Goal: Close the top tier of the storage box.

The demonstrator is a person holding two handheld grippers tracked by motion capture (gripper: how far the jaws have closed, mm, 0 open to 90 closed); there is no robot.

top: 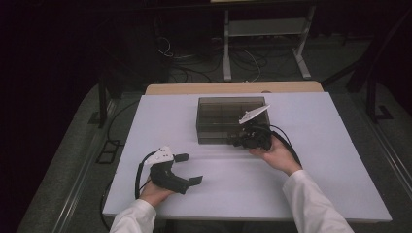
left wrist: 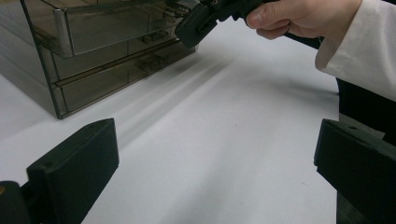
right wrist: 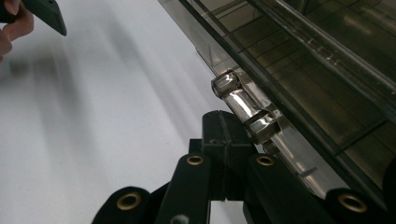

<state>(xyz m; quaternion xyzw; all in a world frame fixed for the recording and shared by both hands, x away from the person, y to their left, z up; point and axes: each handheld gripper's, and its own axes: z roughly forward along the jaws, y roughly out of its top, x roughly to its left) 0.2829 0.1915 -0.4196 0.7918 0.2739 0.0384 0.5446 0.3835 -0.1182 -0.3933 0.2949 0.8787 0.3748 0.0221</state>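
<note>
The right gripper [right wrist: 223, 122] has its jaws pressed flat together, nothing between them, with the clear drawer handle [right wrist: 243, 108] lying just past the tips and slightly to one side, touching or all but touching them. That handle belongs to the smoky translucent drawer box [top: 228, 119], a small cabinet of tinted hard plastic with stacked shallow drawers, standing on the white table [top: 316, 160] directly ahead of these fingers. I judge the box to be light, stiff and slick: its glossy walls would slip under the pads, and a careless tug could drag the whole cabinet across the smooth tabletop instead of sliding a drawer out. The sensible place to take hold is the small rounded handle on a drawer front, either pinched between the pads or hooked from behind, and thin plastic like this may crack if squeezed hard. The left gripper [top: 187, 170] rests on the table well apart from the box, its jaws spread wide and holding nothing, bare table lying between its fingers [left wrist: 77, 170]; from there the box stands ahead and off to one side, with the right hand [left wrist: 299, 16] beyond
</note>
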